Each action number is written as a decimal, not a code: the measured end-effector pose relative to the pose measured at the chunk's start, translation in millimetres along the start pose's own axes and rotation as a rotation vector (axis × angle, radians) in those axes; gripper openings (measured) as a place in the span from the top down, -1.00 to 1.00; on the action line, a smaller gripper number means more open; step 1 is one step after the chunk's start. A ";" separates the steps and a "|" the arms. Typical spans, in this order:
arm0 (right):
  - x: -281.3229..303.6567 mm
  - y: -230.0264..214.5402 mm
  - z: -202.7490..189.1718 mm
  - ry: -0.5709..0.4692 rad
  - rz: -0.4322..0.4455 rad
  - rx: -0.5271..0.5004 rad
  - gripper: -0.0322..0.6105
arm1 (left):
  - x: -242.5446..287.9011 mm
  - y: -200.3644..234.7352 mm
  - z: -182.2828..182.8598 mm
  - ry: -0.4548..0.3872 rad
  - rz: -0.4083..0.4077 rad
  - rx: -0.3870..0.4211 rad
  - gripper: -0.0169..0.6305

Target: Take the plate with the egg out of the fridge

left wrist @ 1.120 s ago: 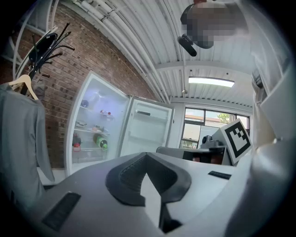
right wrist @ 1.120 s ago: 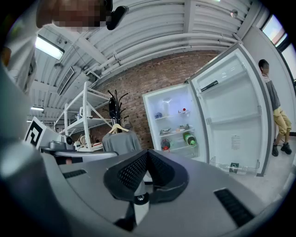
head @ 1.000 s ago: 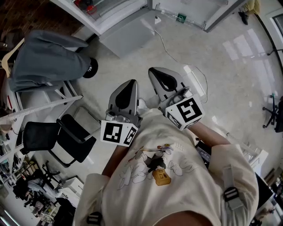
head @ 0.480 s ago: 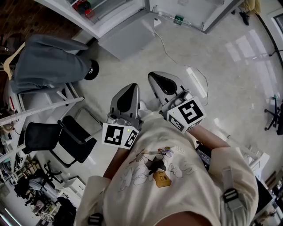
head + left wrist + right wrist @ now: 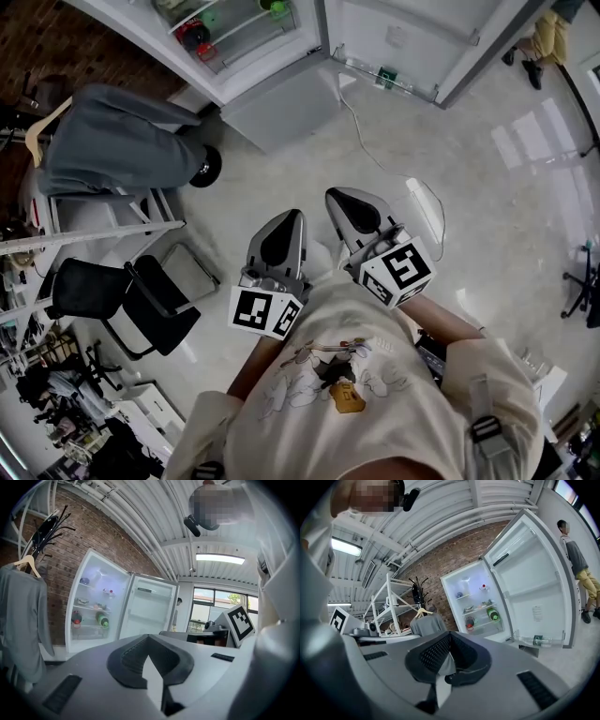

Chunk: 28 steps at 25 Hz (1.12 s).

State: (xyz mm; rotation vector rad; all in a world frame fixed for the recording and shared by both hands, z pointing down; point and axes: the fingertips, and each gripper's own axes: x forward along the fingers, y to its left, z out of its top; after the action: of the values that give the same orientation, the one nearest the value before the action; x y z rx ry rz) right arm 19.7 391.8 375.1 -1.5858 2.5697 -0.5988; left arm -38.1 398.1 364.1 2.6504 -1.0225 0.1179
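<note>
The white fridge (image 5: 239,33) stands open at the top of the head view, a red item and a green bottle on its lit shelves. In the gripper views the fridge (image 5: 98,606) (image 5: 476,602) is some way off, and small things lie on its middle shelf; I cannot make out a plate or egg. The door (image 5: 529,578) is swung wide. Held side by side in front of the person's chest are my left gripper (image 5: 289,219) (image 5: 149,637) and right gripper (image 5: 337,197) (image 5: 450,633). Both are shut and empty, far from the fridge.
A grey coat (image 5: 112,141) hangs on a white rack (image 5: 94,225) at left, with a black chair (image 5: 122,300) below it. A white cable (image 5: 375,141) runs over the floor from the fridge. A bottle (image 5: 540,640) sits in the door shelf. A person (image 5: 576,564) stands beyond the door.
The head view has shifted so more of the open fridge and its shelves shows at the top. Both grippers stay shut and close together in front of the chest.
</note>
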 end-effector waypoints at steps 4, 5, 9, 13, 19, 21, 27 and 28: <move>-0.6 -9.0 4.3 -0.010 0.004 -0.007 0.88 | 5.9 2.2 -0.4 -0.005 0.027 -0.012 0.96; -0.6 -11.6 2.0 -0.004 0.002 -0.014 0.88 | 7.6 3.4 -2.7 -0.001 0.033 -0.018 0.96; 10.3 -26.2 -10.2 0.050 -0.008 0.002 0.88 | 14.9 13.0 -2.0 -0.002 0.053 -0.027 0.96; 37.4 -26.7 -6.0 0.059 -0.005 -0.006 0.88 | 19.1 41.4 3.6 -0.004 0.080 -0.042 0.96; 93.0 -35.0 6.6 0.068 0.005 -0.022 0.88 | 45.3 95.9 23.3 -0.033 0.096 -0.063 0.96; 113.3 -42.2 14.6 0.067 -0.019 -0.018 0.88 | 56.6 116.7 33.0 -0.044 0.091 -0.072 0.96; 184.0 -51.0 37.5 0.090 -0.042 -0.041 0.88 | 82.7 178.0 67.6 -0.075 0.064 -0.079 0.96; 195.0 -52.1 40.7 0.091 -0.051 -0.041 0.88 | 84.6 188.5 73.0 -0.077 0.059 -0.075 0.96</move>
State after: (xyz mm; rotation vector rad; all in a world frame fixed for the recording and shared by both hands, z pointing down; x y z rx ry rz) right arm -17.2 189.4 385.0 -1.6793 2.6294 -0.6408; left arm -103.3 189.1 356.0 2.5758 -1.1078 -0.0106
